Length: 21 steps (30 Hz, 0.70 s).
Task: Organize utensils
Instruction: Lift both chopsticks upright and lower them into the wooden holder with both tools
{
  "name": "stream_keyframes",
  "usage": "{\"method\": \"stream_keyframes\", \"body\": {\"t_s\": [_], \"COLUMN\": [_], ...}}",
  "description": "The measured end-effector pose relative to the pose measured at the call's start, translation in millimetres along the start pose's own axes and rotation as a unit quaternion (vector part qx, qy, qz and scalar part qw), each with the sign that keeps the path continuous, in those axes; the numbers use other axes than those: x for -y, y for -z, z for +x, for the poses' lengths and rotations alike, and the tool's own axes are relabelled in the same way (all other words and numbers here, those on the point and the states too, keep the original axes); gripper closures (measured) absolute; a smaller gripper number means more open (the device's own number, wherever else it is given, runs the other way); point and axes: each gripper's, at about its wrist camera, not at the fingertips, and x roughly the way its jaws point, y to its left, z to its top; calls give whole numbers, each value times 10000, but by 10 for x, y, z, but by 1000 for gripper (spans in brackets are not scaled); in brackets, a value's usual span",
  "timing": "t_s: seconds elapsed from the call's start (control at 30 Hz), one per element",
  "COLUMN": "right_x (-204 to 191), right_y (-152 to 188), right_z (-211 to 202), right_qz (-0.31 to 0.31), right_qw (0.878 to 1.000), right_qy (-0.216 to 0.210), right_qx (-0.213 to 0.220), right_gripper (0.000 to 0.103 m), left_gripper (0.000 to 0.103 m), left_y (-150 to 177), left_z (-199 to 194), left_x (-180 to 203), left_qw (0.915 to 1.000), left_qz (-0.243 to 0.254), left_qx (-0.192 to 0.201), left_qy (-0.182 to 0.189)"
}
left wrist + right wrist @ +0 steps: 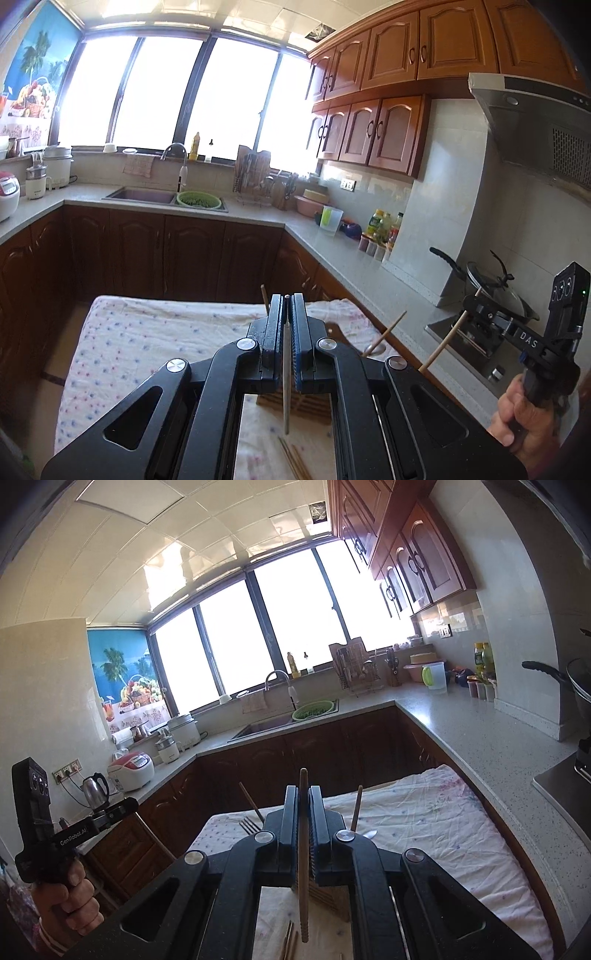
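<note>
The left gripper [287,301] is clenching one metal chopstick [286,376]; the right gripper [303,792] is clenching one wooden chopstick [303,867], both above the cloth-covered table [147,332], where one wooden rack [325,895] is standing.

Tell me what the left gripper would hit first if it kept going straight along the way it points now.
Probably nothing close. The left gripper, shut on a thin metal chopstick, aims slightly downward over the cloth-covered table; past its far edge stand the dark lower cabinets. Depth is unclear.
</note>
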Motion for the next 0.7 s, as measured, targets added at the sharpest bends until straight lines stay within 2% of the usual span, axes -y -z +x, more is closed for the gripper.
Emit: {"method": "stream_keyframes", "body": {"t_s": [0.17, 0.3, 0.47, 0.7], "right_x": [-60, -70, 12, 142], "right_y": [-265, -319, -135, 223], "right_z": [137, 311, 577, 820], "right_qz": [-94, -203, -242, -220], "right_qw": [9989, 9975, 9973, 9979], "right_qy": [89, 230, 450, 584], "right_qx": [457, 632, 524, 163], "right_gripper": [98, 98, 98, 98], "left_gripper": [100, 100, 100, 100], "left_y": [-252, -279, -98, 298], "left_z": [295, 597, 990, 1372], "left_x": [30, -15, -95, -186], "left_qw": [9994, 9983, 9981, 9981], "left_qz": [-93, -249, -412, -506], "left_qx": [326, 532, 402, -110], "left_qy": [47, -16, -230, -331]}}
